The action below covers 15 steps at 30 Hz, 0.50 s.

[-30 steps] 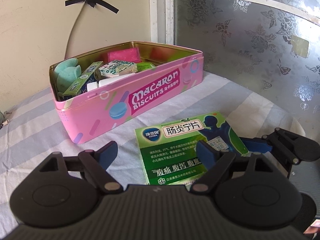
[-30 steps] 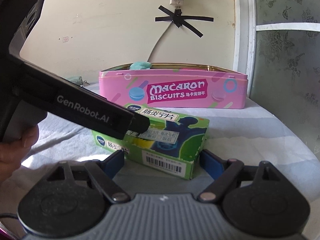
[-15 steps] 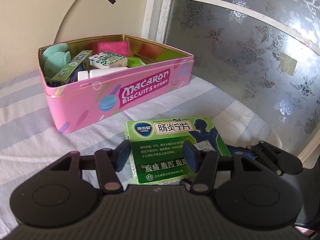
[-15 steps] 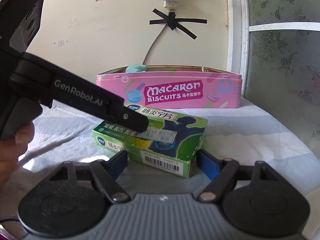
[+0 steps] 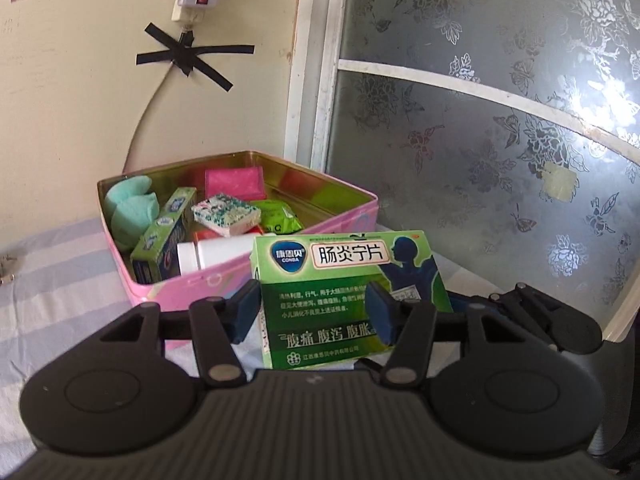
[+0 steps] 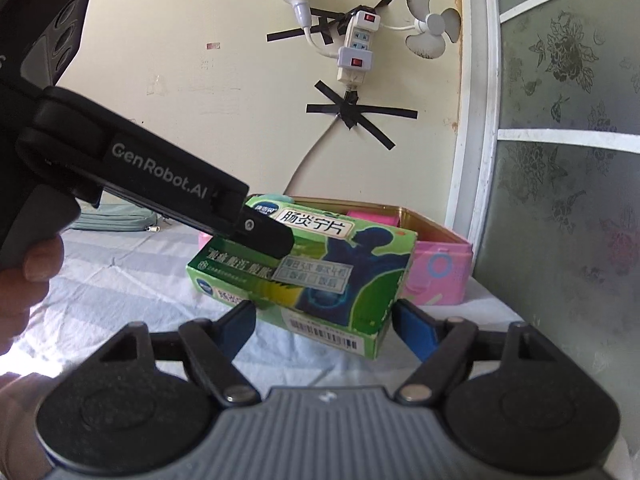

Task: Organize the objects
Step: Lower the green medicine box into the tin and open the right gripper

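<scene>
The green medicine box in my left tool is glossy printed cardboard, and the pink tin behind it is painted metal with a shiny gold inside. My tools are matt black plastic with blue pads; the striped sheet is soft woven cloth.

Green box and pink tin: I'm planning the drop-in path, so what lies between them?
Nothing lies there. In the right wrist view the lifted green box overlaps the pink tin behind it, with only striped cloth below.
</scene>
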Tool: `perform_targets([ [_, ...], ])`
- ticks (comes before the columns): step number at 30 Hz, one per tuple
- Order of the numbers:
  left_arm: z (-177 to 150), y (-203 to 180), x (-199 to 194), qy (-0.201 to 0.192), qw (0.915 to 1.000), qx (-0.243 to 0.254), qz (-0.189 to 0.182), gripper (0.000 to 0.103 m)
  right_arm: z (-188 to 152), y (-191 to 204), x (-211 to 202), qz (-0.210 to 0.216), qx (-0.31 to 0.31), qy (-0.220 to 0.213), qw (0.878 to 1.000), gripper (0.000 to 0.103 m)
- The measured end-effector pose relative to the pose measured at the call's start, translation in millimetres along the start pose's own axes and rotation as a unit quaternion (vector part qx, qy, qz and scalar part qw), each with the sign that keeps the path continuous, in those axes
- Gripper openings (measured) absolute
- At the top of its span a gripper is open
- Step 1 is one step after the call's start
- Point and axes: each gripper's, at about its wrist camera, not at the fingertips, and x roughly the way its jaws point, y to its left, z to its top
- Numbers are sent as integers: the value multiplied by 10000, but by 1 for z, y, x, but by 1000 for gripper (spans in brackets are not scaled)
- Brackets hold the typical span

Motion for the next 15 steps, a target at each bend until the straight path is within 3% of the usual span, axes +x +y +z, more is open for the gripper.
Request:
perform_targets([
  [7, 37, 8, 17, -147, 9994, 123, 282, 59, 27, -22, 33, 72, -157, -328, 9993, 78],
  [15, 77, 19, 58, -175, 9978, 216, 596, 59, 52, -54, 89, 130, -119, -384, 9991, 78],
])
